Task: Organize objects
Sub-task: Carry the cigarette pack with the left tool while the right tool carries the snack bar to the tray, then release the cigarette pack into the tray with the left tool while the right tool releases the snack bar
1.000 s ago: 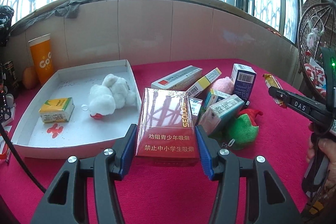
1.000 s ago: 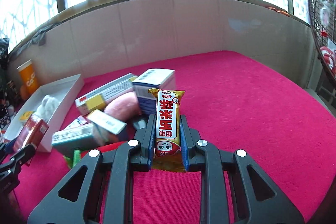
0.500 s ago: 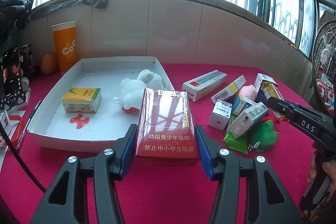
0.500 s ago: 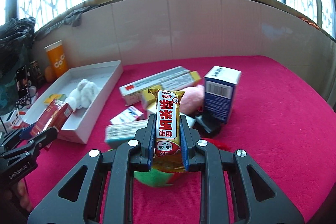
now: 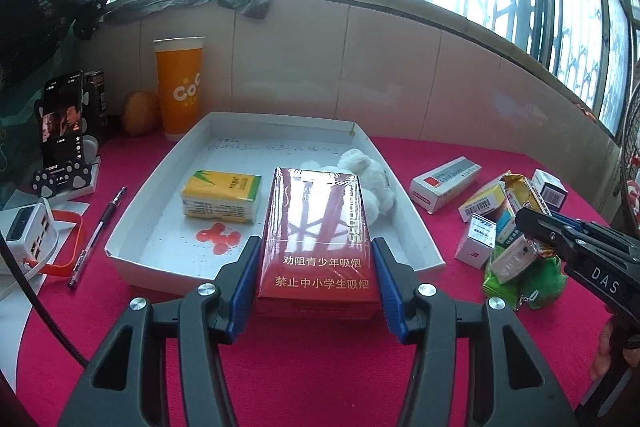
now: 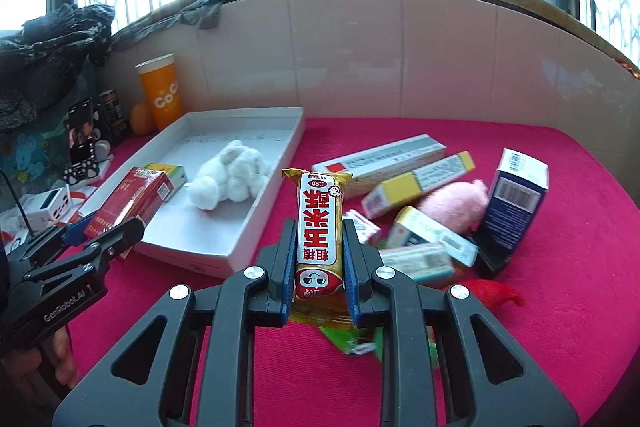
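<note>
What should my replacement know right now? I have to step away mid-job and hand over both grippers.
Left gripper: shut on the red carton, at the white tray's near edge.
Right gripper: shut on the snack bar, above the red cloth.
Done: tissue pack and white plush lie in the tray.
Left: set both held items in, then the boxes and pink plush.

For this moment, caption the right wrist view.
Right gripper clamps a snack bar beside the white tray.

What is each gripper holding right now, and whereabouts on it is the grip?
The left gripper holds the red cigarette pack by its long sides, near the lower end. The right gripper pinches the yellow snack bar across its lower half.
</note>
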The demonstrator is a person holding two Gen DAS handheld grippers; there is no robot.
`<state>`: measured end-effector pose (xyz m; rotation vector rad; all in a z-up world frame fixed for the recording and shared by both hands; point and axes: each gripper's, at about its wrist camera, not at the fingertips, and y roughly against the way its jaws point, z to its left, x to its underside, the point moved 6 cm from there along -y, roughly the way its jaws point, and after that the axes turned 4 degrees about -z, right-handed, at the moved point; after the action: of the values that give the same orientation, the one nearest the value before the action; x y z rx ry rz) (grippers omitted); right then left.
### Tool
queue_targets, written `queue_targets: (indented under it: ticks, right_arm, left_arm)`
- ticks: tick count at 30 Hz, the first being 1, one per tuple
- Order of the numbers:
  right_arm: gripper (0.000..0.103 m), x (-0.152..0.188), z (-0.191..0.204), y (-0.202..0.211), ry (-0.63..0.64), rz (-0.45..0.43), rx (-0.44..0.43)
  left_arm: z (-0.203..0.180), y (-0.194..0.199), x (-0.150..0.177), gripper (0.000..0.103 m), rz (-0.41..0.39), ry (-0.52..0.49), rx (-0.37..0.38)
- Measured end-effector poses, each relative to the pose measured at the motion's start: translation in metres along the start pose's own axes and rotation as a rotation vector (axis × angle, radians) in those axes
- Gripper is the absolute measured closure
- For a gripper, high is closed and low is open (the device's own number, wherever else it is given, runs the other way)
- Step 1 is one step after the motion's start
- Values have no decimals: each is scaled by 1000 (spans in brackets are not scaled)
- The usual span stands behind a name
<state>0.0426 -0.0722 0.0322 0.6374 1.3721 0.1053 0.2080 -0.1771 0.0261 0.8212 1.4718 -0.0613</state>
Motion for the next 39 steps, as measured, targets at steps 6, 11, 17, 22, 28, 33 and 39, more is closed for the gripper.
queue_targets:
  ticks: [6,11,17,22,28,33,39]
  right_arm:
    - [83,-4,32,-13,31,27,-55]
    - [83,-4,54,-23,54,54,-93]
    - [83,-18,76,-35,76,65,-135]
    - [83,-32,88,-62,43,130,-172]
    - [83,-51,104,-98,34,180,-174]
    - [83,-59,116,-129,44,215,-163]
    - [74,-56,132,-148,69,225,-163]
  left_arm:
    - [24,5,-15,49,-45,5,-57]
    - [48,-1,-22,49,-28,56,-75]
    - [60,-9,-42,49,-31,41,-91]
    - [60,-35,-75,49,-25,7,-86]
    - [68,-87,-100,48,83,54,-39]
    - [85,-114,-103,47,156,96,-51]
    - [105,-117,-104,16,141,122,-79]
